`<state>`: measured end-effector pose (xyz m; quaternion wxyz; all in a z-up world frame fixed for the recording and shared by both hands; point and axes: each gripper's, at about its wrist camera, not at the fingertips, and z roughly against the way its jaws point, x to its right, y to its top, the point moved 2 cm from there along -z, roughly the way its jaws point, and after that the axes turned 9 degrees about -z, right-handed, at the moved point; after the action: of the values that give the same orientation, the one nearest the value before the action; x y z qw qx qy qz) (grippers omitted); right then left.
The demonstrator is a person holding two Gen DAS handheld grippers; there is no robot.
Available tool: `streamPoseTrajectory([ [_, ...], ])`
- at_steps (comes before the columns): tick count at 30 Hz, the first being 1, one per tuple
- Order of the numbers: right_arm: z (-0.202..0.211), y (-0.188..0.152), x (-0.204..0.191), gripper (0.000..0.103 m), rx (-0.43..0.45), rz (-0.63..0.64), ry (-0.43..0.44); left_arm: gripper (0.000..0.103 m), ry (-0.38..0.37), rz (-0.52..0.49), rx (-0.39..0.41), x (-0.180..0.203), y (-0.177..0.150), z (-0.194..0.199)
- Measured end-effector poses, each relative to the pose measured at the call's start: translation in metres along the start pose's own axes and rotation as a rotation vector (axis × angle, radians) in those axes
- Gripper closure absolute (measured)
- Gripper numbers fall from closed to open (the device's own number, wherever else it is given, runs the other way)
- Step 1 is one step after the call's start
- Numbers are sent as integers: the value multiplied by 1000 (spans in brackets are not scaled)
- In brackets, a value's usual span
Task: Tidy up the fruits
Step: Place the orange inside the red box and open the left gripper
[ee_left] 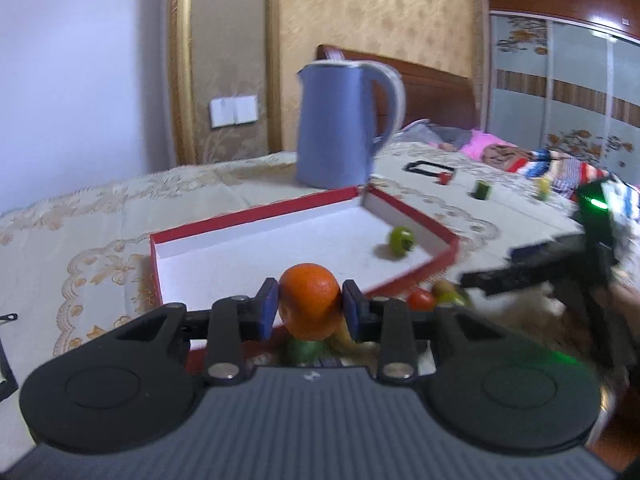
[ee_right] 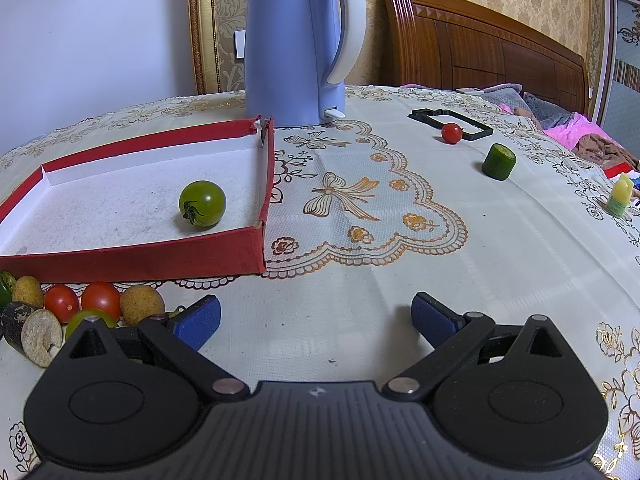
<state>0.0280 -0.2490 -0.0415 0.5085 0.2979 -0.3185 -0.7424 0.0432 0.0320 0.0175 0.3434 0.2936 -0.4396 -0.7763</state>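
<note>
In the left wrist view my left gripper (ee_left: 309, 305) is shut on an orange tangerine (ee_left: 310, 300), held just above the near edge of the red tray (ee_left: 256, 210). A green tomato (ee_left: 401, 241) lies inside the tray near its right corner. My right gripper (ee_right: 316, 320) stands open over bare tablecloth, nothing between its blue pads. To its left, in front of the tray (ee_right: 132, 256), lies a cluster of fruit: red tomatoes (ee_right: 101, 298), round tan fruits (ee_right: 142, 304) and a cut dark piece (ee_right: 30, 328). The green tomato (ee_right: 202, 203) shows there too.
A blue kettle (ee_right: 294, 44) stands behind the tray. On the cloth to the right lie a red tomato (ee_right: 452, 133) beside a black frame (ee_right: 450, 122), a cucumber piece (ee_right: 498, 161) and a small yellow bottle (ee_right: 620, 194). A bed headboard (ee_right: 480, 40) is beyond.
</note>
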Motion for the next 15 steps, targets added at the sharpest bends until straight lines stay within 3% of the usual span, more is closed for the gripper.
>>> streamPoseTrajectory([
  [12, 0, 0, 0, 1, 0, 0, 0, 72, 200, 149, -169, -48, 9, -94],
  [15, 0, 0, 0, 1, 0, 0, 0, 72, 218, 165, -164, -53, 7, -100],
])
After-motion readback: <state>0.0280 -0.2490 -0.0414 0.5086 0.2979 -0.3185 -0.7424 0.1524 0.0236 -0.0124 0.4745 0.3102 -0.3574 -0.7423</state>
